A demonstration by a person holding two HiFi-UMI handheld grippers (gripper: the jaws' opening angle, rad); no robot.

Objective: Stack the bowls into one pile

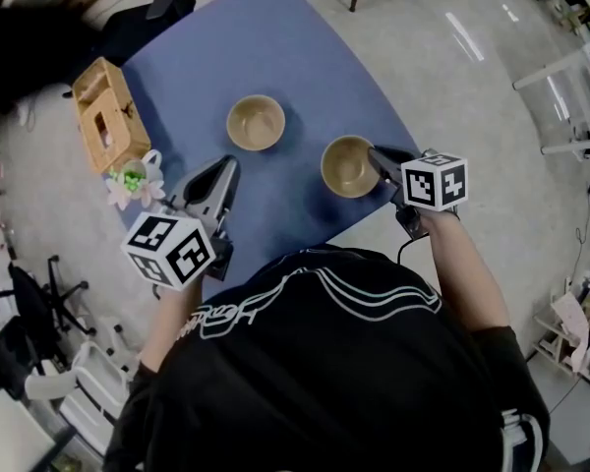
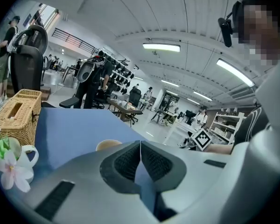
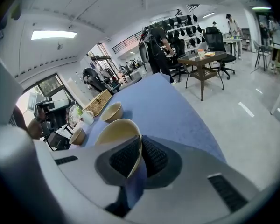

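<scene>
Two tan bowls show on the blue table (image 1: 295, 57) in the head view. One bowl (image 1: 256, 123) stands free near the middle. My right gripper (image 1: 374, 152) is shut on the right-hand rim of the other bowl (image 1: 347, 166); in the right gripper view that rim (image 3: 130, 141) sits pinched between the pads of the right gripper (image 3: 139, 146). Beyond it stand the middle bowl (image 3: 111, 112) and a third bowl (image 3: 77, 136) near my left hand. My left gripper (image 1: 228, 163) hovers near the table's front left. The left gripper (image 2: 140, 146) has its pads together, with nothing held, and a bowl (image 2: 108, 144) lies just past them.
A wicker basket (image 1: 103, 111) and a white cup with flowers (image 1: 133, 180) stand along the table's left edge, the same basket (image 2: 16, 113) and cup (image 2: 11, 160) showing in the left gripper view. Office chairs and shelving surround the table. The table's front edge is close to my body.
</scene>
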